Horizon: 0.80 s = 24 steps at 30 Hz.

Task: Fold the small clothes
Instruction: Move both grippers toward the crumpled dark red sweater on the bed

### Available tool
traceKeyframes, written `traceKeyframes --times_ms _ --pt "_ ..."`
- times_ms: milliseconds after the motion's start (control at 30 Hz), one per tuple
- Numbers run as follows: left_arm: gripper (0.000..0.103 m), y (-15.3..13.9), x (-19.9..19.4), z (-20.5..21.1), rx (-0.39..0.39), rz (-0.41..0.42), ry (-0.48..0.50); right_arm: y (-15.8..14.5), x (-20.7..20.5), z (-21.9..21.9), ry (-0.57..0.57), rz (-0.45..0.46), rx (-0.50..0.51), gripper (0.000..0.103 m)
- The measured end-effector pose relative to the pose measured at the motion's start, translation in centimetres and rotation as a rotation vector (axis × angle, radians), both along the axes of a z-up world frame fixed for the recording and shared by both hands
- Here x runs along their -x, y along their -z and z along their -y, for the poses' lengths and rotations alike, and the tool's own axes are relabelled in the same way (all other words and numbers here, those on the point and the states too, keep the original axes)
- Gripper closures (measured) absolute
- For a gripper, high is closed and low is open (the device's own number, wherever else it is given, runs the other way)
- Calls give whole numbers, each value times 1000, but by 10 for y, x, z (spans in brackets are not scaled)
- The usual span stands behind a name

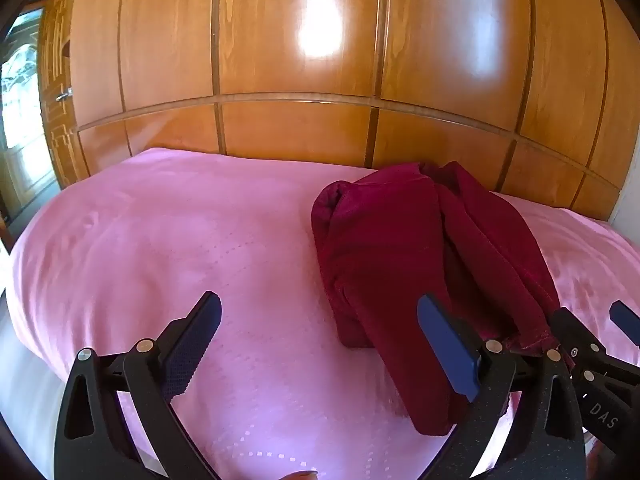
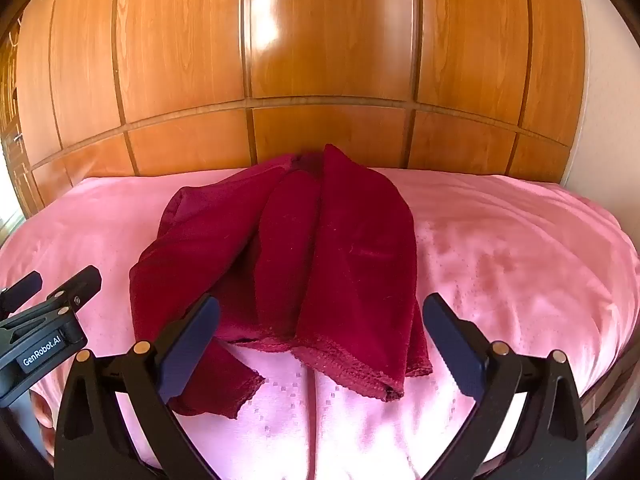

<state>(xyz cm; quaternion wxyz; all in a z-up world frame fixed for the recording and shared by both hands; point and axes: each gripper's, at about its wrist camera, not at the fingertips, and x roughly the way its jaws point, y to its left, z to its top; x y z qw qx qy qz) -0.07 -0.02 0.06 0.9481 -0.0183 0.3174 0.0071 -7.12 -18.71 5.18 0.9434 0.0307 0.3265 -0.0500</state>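
Observation:
A dark red garment (image 2: 320, 256) lies bunched and partly folded on the pink bedspread (image 2: 520, 264). In the left wrist view the dark red garment (image 1: 400, 248) lies right of centre. My left gripper (image 1: 320, 344) is open and empty, its right finger over the garment's near edge. My right gripper (image 2: 320, 340) is open and empty, its jaws either side of the garment's near hem, just in front of it. Each gripper shows at the edge of the other's view: the right gripper (image 1: 592, 328) in the left wrist view, the left gripper (image 2: 60, 284) in the right wrist view.
A glossy wooden wardrobe (image 1: 300, 60) runs along the far side of the bed. A door with a handle (image 1: 64, 94) and a bright window are at far left. The bed's near right edge (image 2: 608, 380) drops off.

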Motion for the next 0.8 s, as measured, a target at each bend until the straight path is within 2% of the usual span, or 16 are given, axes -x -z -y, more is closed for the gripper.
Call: traceKeyframes --times_ms 333,400,467,800 --pt "6 -8 7 3 10 17 5 5 3 -12 9 -3 28 2" --pt "6 -4 13 -20 17 17 -5 4 3 -10 3 -5 25 2" --pt "6 -5 14 -21 23 17 0 4 2 -9 -2 -8 30 2" --pt "6 -8 27 -12 12 25 38 8 3 -9 -5 -15 16 2"
